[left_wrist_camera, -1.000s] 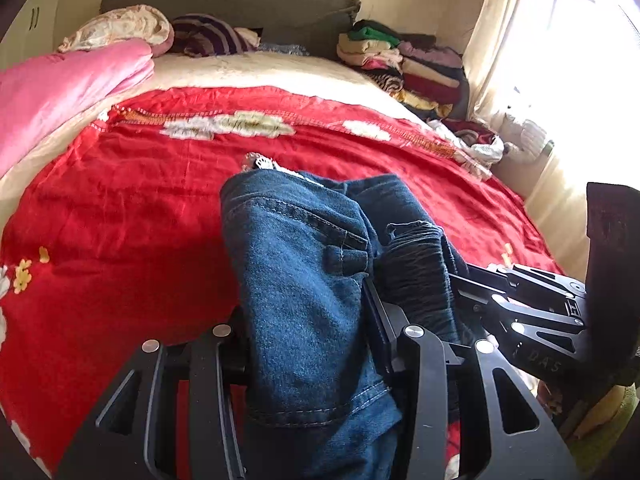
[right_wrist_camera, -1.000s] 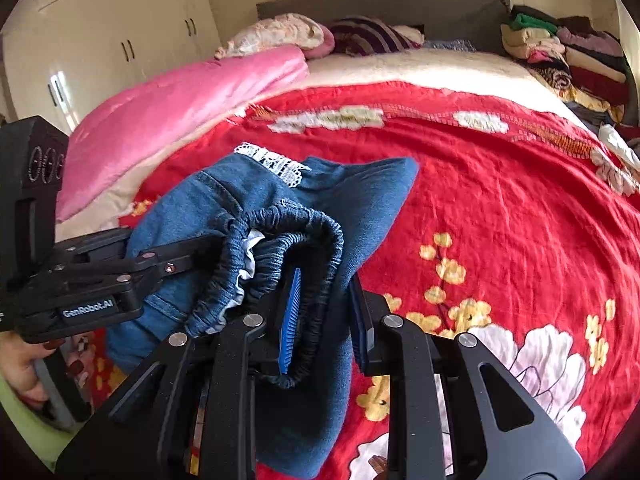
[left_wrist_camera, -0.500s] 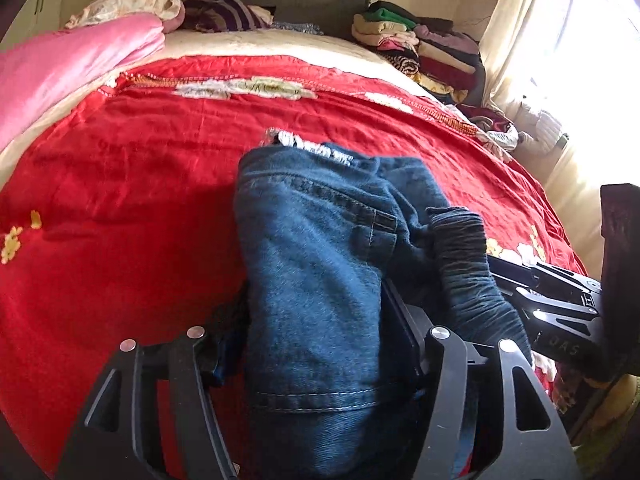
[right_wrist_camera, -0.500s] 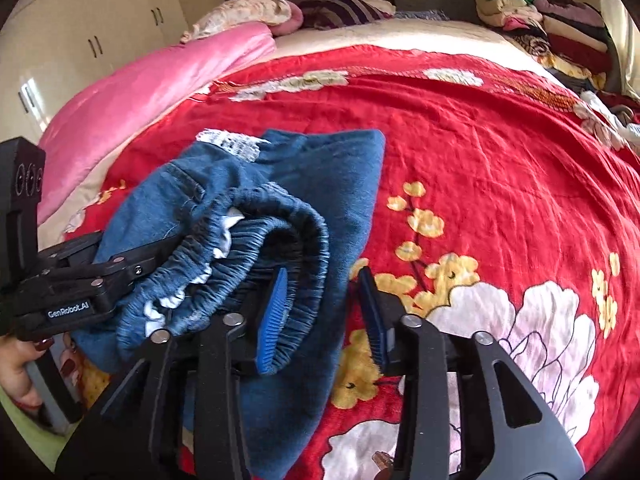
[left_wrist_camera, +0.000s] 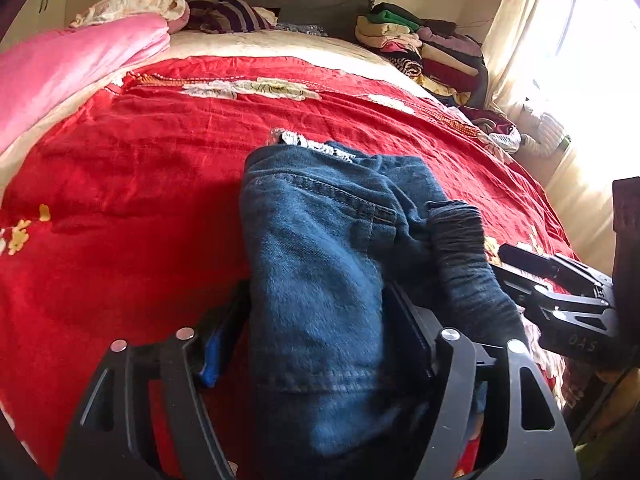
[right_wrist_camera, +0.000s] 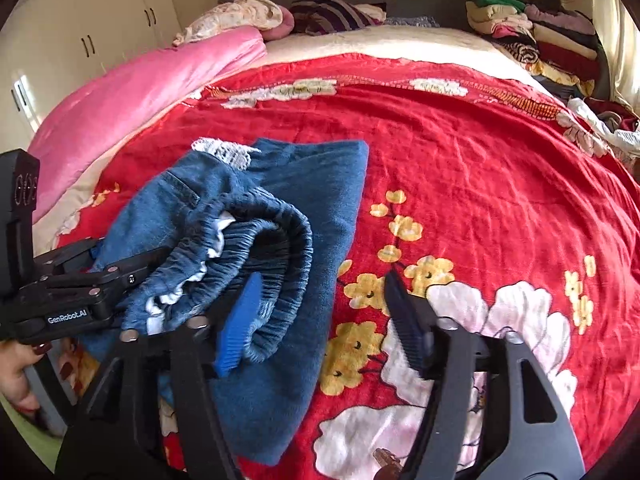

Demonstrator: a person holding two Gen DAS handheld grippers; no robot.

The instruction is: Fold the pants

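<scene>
Opening, both the left claw and right claw release the pants.

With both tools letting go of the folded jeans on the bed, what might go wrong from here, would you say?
1. The elastic waistband sits bunched and raised on the jeans, so the fold may spring open.
2. The right tool has just been opening, yet its blue pad touches the waistband and could drag it on retreat.
3. Denim lies between the left tool's fingers and could snag.

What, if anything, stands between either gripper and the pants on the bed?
Nothing visible. The pants lie between the left gripper's open fingers; the right gripper has just opened beside the waistband, with only red bedspread around.
</scene>
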